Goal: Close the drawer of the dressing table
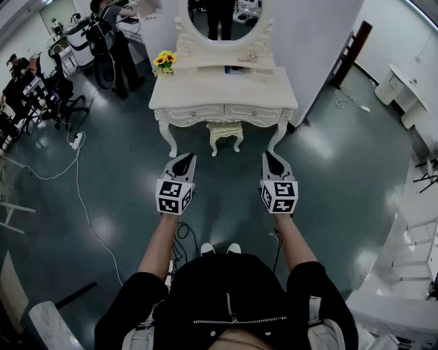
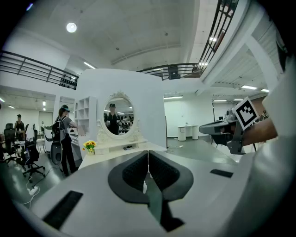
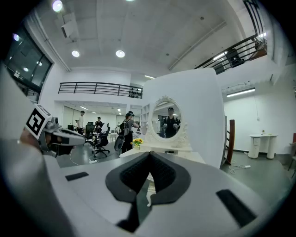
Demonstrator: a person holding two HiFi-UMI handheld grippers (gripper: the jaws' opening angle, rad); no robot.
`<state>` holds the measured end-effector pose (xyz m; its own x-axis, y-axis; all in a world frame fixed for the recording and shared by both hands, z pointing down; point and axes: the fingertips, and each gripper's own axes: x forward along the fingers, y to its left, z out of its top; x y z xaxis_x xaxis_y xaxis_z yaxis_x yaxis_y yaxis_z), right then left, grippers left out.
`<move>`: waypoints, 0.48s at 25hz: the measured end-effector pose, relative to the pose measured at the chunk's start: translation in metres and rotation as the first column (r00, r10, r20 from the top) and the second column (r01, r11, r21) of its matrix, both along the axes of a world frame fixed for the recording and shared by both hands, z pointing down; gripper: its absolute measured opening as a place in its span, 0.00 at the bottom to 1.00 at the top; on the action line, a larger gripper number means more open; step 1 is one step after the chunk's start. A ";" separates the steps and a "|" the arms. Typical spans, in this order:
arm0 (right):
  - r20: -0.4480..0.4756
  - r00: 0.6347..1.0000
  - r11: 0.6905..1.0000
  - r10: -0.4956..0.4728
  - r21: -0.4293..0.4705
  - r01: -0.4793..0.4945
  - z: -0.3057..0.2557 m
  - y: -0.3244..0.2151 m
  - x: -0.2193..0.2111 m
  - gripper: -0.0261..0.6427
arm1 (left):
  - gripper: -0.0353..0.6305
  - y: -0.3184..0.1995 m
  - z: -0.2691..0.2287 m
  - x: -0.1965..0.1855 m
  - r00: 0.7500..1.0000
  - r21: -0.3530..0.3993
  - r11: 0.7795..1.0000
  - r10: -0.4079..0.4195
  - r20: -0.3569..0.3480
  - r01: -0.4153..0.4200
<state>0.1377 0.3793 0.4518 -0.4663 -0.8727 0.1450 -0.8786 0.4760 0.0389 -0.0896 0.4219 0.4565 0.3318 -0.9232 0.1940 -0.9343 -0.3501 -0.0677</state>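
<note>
The white dressing table (image 1: 223,92) with an oval mirror (image 1: 220,20) stands against a white wall, some way ahead of me. Its two front drawers (image 1: 226,113) look flush with the front, though they are too small to be sure. My left gripper (image 1: 183,158) and right gripper (image 1: 272,156) are held side by side over the floor, well short of the table, both pointing at it. Both are shut with nothing between the pads. The left gripper view shows the table (image 2: 121,147) far off beyond the left gripper (image 2: 148,155). In the right gripper view the table (image 3: 159,149) lies beyond the right gripper (image 3: 149,157).
A small white stool (image 1: 225,131) sits under the table, and yellow flowers (image 1: 163,59) stand on its left end. A person with a backpack (image 1: 113,41) stands at the back left near office chairs (image 1: 58,96). A cable and power strip (image 1: 77,140) lie on the floor at left.
</note>
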 end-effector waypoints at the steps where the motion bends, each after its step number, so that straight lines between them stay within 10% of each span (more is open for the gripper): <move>1: 0.000 1.000 1.000 0.000 -0.004 0.000 0.001 -0.002 0.001 0.04 | 0.09 -0.001 0.001 0.001 1.000 -0.004 1.000 -0.001 -0.001 0.001; 12: 0.014 1.000 1.000 -0.010 -0.004 0.010 0.010 -0.010 0.016 0.04 | 0.09 -0.010 0.009 0.011 1.000 -0.019 1.000 -0.019 0.001 0.019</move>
<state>0.1532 0.3689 0.4614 -0.4773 -0.8671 0.1424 -0.8740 0.4852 0.0247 -0.0782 0.4121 0.4651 0.3145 -0.9254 0.2116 -0.9406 -0.3338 -0.0619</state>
